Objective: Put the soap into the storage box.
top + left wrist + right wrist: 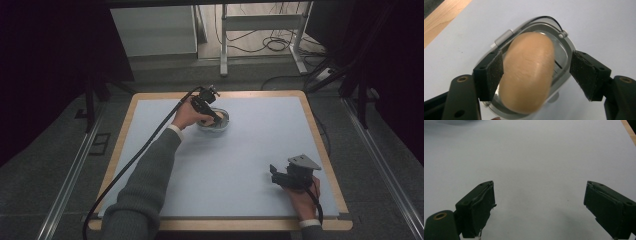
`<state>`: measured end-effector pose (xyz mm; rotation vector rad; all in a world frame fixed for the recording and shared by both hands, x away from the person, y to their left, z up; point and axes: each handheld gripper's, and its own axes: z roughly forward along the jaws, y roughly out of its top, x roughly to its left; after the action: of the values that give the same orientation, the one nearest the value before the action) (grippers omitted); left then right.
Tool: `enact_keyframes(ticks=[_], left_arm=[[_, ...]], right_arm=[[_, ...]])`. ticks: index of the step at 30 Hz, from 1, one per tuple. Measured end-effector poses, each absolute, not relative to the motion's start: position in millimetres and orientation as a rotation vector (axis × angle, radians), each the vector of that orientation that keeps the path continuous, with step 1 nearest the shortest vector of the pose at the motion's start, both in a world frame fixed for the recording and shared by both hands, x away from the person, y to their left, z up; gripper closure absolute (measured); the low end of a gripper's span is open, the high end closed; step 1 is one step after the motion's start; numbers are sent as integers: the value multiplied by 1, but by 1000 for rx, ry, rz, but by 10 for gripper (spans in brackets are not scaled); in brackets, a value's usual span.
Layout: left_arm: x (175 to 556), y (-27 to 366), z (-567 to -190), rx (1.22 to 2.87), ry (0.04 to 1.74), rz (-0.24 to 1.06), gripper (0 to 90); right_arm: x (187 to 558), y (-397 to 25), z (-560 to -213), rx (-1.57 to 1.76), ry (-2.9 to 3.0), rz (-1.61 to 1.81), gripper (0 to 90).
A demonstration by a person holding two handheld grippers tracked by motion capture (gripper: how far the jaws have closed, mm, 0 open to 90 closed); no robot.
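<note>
A tan, smooth oval object (527,72), like a bread roll, lies in a shiny metal container (567,47) with a wire bail and a small hinge. My left gripper (537,69) is open around the object: its left pad is against the object's side and its right pad stands apart from it. In the high view the left gripper (214,116) reaches down into that container (224,125) at the back middle of the table. My right gripper (276,175) rests open near the front right, with bare mat between its jaws (539,202).
A pale grey-blue mat (240,160) covers a wooden-edged table (327,165). The left gripper's black cable (135,160) trails off the front left. Beyond the table are a desk frame (224,45), floor cables and dark curtains.
</note>
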<state>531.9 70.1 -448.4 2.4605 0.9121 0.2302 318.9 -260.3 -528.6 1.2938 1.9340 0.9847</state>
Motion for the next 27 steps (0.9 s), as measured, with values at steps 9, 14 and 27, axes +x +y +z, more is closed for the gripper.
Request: enact_keyframes(ticks=[9,14,27], left_arm=[[516,80,-445,2452,887,245,245],[503,90,-442,2421,889,255,234],[446,124,-446,2338,886,299,212]], right_arm=[[319,-260,-529,1290,1938,977,100],[319,-260,-529,1288,1938,977,100],[319,-259,-529,1285,1937,975,100]])
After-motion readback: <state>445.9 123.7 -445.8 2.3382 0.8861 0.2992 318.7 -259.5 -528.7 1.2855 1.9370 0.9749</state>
